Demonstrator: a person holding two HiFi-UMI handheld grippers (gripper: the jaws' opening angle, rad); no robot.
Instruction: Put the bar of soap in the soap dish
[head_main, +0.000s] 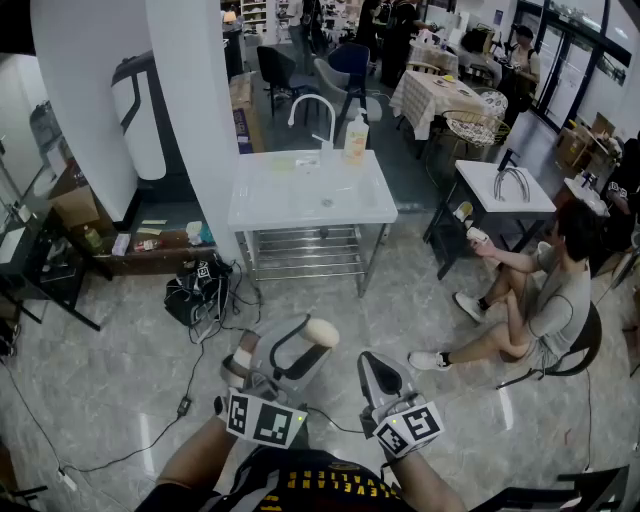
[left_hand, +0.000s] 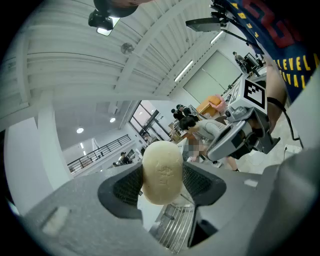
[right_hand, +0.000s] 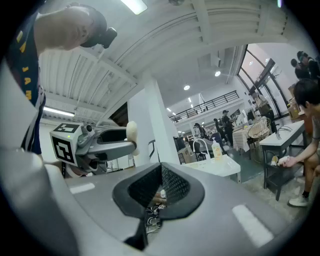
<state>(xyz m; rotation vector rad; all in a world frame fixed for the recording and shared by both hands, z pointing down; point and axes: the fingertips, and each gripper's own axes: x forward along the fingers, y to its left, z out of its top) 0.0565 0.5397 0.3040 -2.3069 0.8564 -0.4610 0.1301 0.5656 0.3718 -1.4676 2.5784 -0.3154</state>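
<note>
The left hand-held gripper (left_hand: 162, 186) has its jaws spread wide around the bar of soap (left_hand: 161, 167), the meshed pads pressing its two flat faces and the pale oval standing on end between them. The right hand-held gripper (right_hand: 160, 187) is closed on nothing, its pads meeting at the tip. Both are held roughly level, well short of the white sink counter (head_main: 262, 215) and above open floor, so the step in hand looks like the carry. It would go best with the squeeze kept even — soap slips easily if pinched harder — and the bar brought in low over the counter's near edge before it is let go. The soap dish cannot be picked out for certain: a small pale thing (head_main: 307, 160) on the counter beside the faucet (head_main: 312, 108) may be it, but it is too small to tell. A pump bottle (head_main: 355, 135) stands at the counter's back right corner, close enough to that spot to be knocked. On the floor in front of the counter, to its left, lie a dark bag and trailing cables (head_main: 203, 292) — a tripping risk on the approach. A seated person (head_main: 545, 290) is off to the counter's right, clear of the path.
</note>
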